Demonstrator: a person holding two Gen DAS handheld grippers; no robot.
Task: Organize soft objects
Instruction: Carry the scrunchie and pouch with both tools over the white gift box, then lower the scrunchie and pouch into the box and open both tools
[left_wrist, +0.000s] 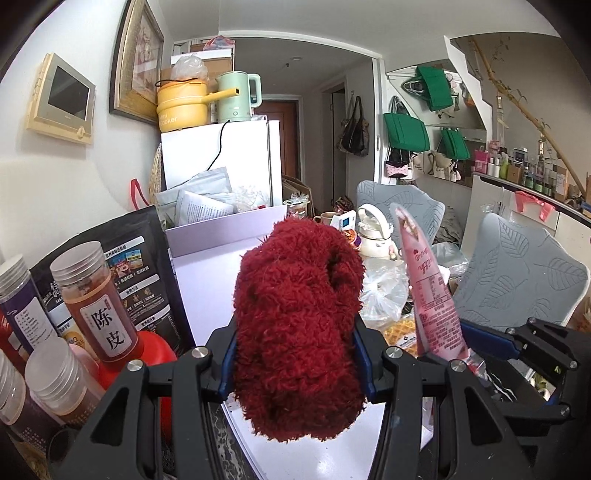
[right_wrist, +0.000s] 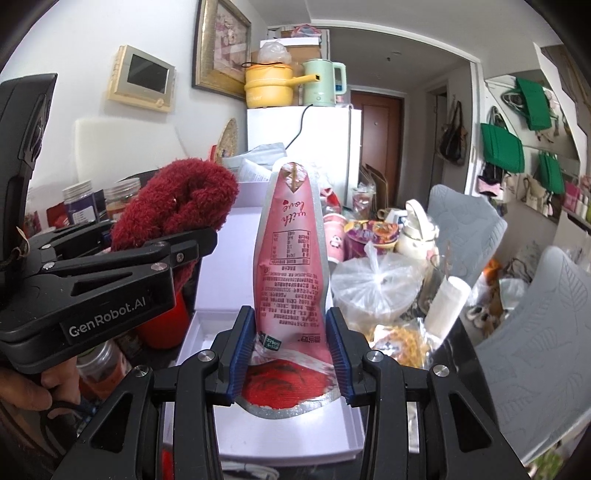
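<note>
The red fuzzy sock sits clamped between the blue pads of the left gripper, bulging out above and below the jaws and held up clear of the desk. Beside it, the pink pouch stands upright in the right gripper, pinched at its lower end with its printed back facing the camera; it too is off the surface. Both grippers are clenched on their loads, near each other, the left just to the left of the right.

Below them lies a shallow white box, open and seemingly bare inside — though much of its floor is hidden behind the grippers. This looks like the carry step, with both soft things lifted and the box the likely place to put them. The next move calls for lowering each one inside the box's low rim and easing the jaws apart without dragging the thing back out.

Room is tight on the sides. Jars and a black bag crowd the left edge, while a knotted plastic bag and a paper roll press in on the right. The freest way is straight down.
</note>
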